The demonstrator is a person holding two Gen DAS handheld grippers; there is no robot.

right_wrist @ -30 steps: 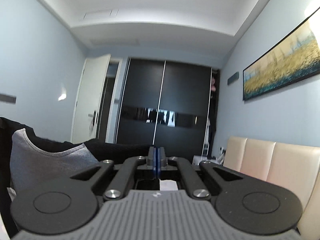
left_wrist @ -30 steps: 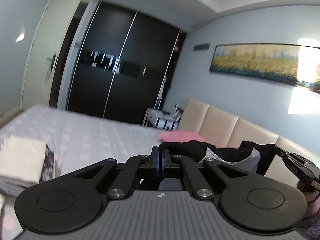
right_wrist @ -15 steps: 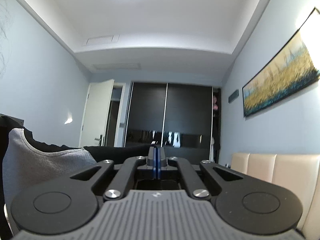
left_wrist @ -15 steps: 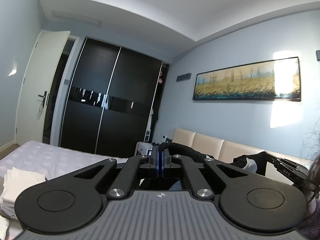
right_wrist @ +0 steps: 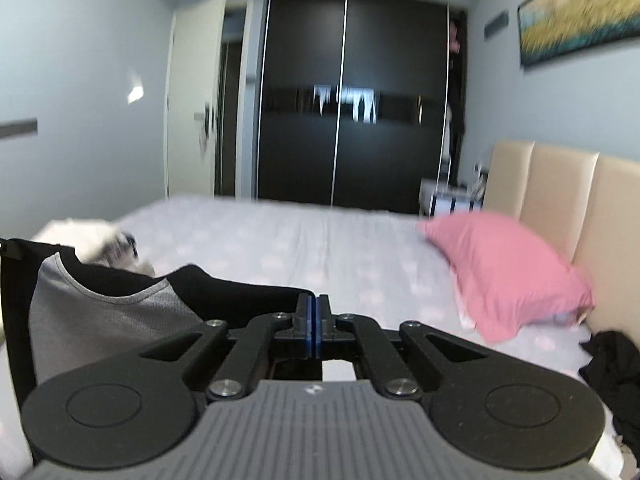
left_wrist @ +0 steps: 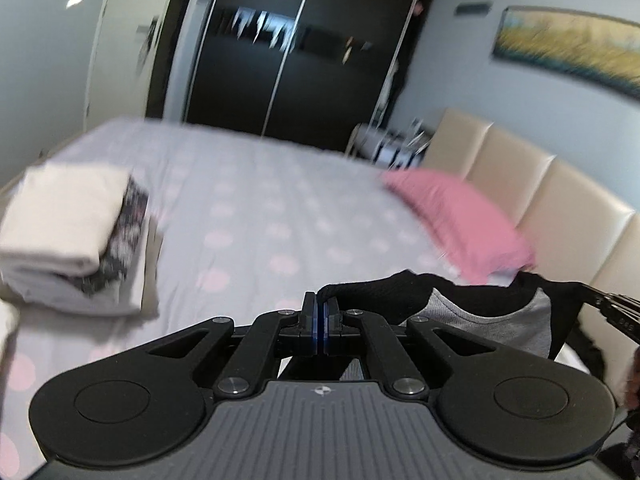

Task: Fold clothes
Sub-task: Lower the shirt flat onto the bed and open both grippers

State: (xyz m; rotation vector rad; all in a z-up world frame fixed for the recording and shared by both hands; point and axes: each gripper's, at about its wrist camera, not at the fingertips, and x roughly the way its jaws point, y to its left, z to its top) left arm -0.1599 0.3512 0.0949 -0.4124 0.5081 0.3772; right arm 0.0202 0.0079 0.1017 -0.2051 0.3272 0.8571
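I hold the black-and-grey top (left_wrist: 492,320) stretched between my left hand-held gripper (left_wrist: 320,320) and right hand-held gripper (right_wrist: 313,320), both clamped on its shoulders, to lay it flat on the bed (left_wrist: 280,200).

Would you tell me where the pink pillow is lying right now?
The pink pillow lies on the right side of the bed in both wrist views, against the beige headboard.

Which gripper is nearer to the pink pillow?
Right. The right gripper has the pink pillow close ahead on its right; from the left gripper, the pillow lies farther off, beyond the stretched black garment.
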